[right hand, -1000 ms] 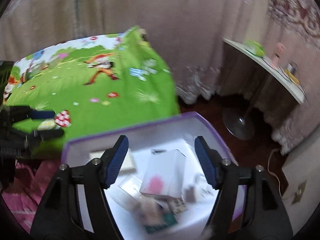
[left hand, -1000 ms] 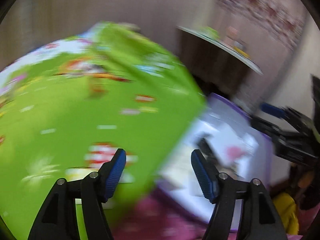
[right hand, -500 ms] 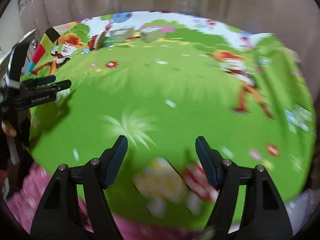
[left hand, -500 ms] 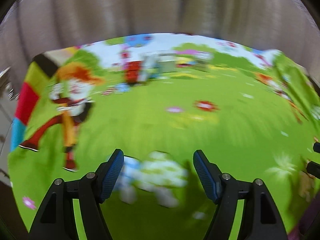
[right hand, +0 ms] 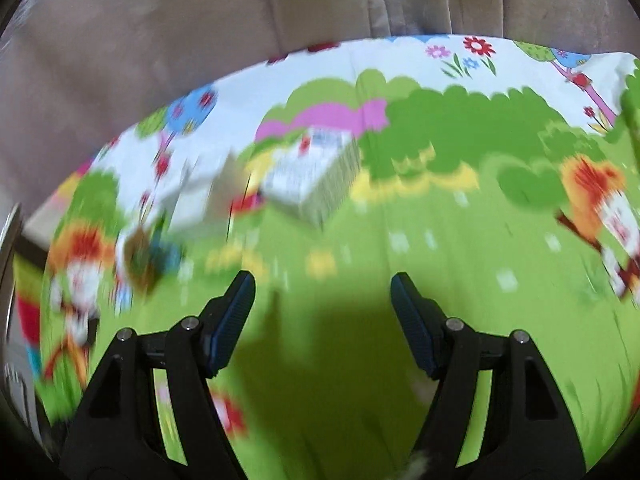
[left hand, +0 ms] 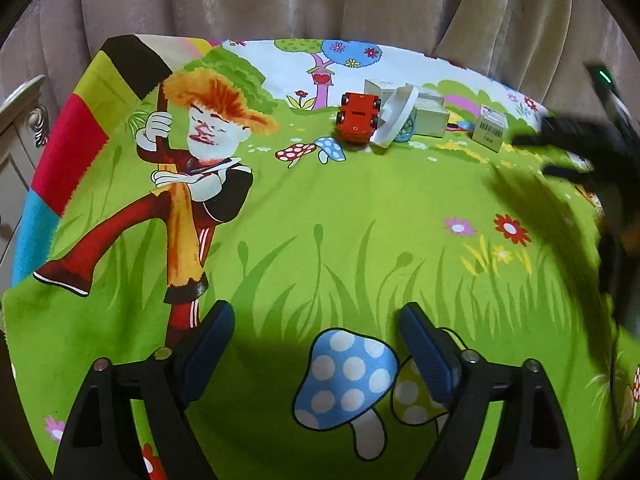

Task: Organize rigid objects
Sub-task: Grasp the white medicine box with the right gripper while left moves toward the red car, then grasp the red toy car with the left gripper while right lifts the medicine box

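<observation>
Boxes point(left hand: 430, 114) and red toy car point(left hand: 357, 114) have come into view at the far edge; your left gripper point(left hand: 312, 336) and right gripper point(right hand: 322, 312) both hang wide, empty, ready to collect.

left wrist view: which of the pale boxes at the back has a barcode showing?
The small box standing alone at the far right of the group. A barcode label faces the camera; the other boxes, behind the red toy car, show plain faces.

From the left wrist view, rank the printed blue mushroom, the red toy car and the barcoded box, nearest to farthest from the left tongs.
1. Blue mushroom, on the cloth between the open left tongs.
2. Red toy car, far, centre.
3. Barcoded box, far right; too close to the car to rank firmly.
</observation>
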### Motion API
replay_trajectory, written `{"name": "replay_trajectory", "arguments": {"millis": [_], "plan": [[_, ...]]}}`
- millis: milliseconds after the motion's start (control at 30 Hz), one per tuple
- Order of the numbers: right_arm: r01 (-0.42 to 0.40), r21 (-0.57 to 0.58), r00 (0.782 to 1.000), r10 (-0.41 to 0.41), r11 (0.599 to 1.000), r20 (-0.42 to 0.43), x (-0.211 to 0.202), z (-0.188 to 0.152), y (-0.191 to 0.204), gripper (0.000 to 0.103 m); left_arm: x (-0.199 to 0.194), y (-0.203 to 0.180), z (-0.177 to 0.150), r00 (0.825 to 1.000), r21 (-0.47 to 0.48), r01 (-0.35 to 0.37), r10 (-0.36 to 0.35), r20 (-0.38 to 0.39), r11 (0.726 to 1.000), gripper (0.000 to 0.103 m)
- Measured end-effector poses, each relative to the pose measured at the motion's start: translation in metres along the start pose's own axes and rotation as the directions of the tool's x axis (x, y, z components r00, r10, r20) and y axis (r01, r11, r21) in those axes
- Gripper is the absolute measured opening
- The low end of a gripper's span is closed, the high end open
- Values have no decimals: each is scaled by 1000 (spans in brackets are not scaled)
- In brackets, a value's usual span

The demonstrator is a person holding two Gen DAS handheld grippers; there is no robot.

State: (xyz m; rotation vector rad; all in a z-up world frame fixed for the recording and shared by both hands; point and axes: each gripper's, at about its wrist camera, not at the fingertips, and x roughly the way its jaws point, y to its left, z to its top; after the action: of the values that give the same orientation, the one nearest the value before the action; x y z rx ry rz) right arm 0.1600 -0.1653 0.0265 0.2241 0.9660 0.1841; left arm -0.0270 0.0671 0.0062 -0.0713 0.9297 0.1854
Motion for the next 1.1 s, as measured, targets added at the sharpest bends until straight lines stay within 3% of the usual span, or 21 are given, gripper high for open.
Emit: {"name": "replay_trajectory", "arguments": {"millis": [133, 233, 400, 433, 467, 533, 667, 767, 900, 1000, 1100], "plan": [[14, 89, 1000, -16, 996, 20, 29, 33, 10, 74, 7, -1, 4, 1000, -7, -3, 2, -29, 1000, 103], [71, 104, 997, -74, 992, 25, 50, 52, 19, 74, 8, -1, 3, 1000, -6, -3, 2, -29, 1000, 103], [195, 9, 980, -195, 981, -29, 77, 59, 29, 74, 9, -1, 4, 1000, -5, -2, 1, -30, 1000, 103], [193, -14, 980, -193, 981, -39, 76, 57, 29, 66, 9, -1, 3, 1000, -5, -1, 1, -30, 1000, 103], [174, -39, 984, -175, 984, -35, 71, 53, 29, 51, 10, -1, 3, 1000, -4, -1, 1, -31, 1000, 103], [110, -113, 993, -114, 987, -37, 54, 39, 26, 44, 10, -1, 4, 1000, -3, -1, 1, -32, 1000, 103], [-3, -312, 997, -21, 950, -75, 12, -8, 19, 44, 11, -1, 4, 999, -3, -2, 2, -33, 1000, 103], [-41, -409, 996, 8, 912, -84, -17, -44, 14, 44, 19, -6, 14, 999, 14, 8, -8, -49, 1000, 103], [-28, -473, 999, 3, 881, -54, -36, -75, 15, 45, 42, -24, 46, 997, 52, 36, -32, -72, 998, 103], [-27, -450, 999, 13, 893, -35, -39, -75, 12, 45, 63, -34, 76, 997, 48, 51, -48, -52, 998, 103], [-27, -447, 999, 13, 894, -35, -37, -76, 11, 45, 78, -37, 100, 993, 0, 109, -109, -48, 994, 103]]}}
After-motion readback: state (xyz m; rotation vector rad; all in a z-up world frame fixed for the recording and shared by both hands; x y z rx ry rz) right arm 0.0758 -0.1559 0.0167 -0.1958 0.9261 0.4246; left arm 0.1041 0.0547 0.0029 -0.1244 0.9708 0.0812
